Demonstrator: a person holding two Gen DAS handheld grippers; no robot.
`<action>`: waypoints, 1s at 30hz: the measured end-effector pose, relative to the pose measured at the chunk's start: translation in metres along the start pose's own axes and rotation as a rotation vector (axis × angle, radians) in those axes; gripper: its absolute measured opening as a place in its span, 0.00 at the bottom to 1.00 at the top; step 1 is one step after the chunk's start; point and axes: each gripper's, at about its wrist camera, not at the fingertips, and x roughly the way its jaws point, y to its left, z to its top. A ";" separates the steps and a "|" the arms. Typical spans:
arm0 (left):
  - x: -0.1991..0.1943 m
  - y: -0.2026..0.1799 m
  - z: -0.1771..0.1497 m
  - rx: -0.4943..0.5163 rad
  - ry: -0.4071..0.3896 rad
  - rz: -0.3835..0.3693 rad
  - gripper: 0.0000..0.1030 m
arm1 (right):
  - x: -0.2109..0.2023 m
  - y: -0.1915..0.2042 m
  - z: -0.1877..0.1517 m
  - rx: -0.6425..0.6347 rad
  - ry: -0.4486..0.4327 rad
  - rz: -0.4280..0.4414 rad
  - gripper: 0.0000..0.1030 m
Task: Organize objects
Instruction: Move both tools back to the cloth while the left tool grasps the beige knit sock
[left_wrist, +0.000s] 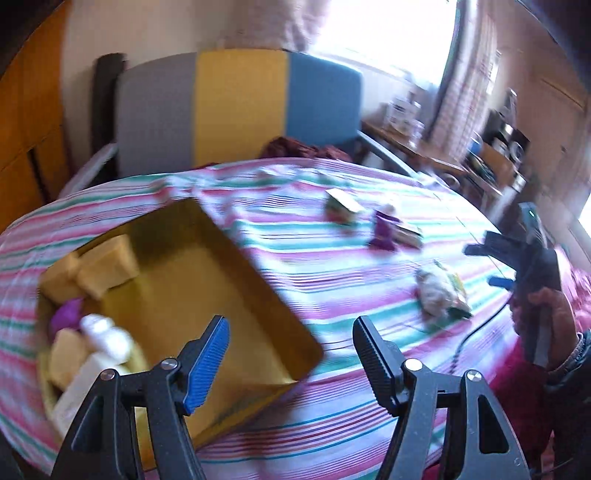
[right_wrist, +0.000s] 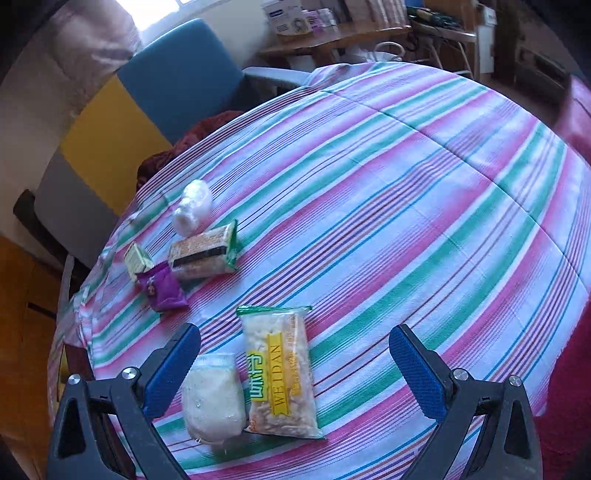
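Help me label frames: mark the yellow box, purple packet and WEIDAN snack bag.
yellow box (left_wrist: 207, 280), left wrist view, bare inner floor.
purple packet (right_wrist: 164, 288), right wrist view, wrapper middle.
WEIDAN snack bag (right_wrist: 279, 373), right wrist view, yellow label.

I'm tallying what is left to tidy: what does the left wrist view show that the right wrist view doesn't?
Only the left wrist view: the yellow box with packets inside, and the open left claw. Only the right wrist view: a white round packet and a clear-wrapped white packet. Both: the striped cloth, the purple packet, the WEIDAN snack bag, the right claw.
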 end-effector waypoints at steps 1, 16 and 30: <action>0.005 -0.007 0.003 0.015 0.007 -0.011 0.68 | 0.000 0.004 -0.001 -0.014 0.002 -0.002 1.00; 0.097 -0.111 0.033 0.134 0.179 -0.213 0.66 | -0.008 -0.025 0.001 0.109 0.008 0.071 1.00; 0.173 -0.178 0.050 0.127 0.291 -0.283 0.65 | -0.003 -0.033 0.004 0.178 0.025 0.127 1.00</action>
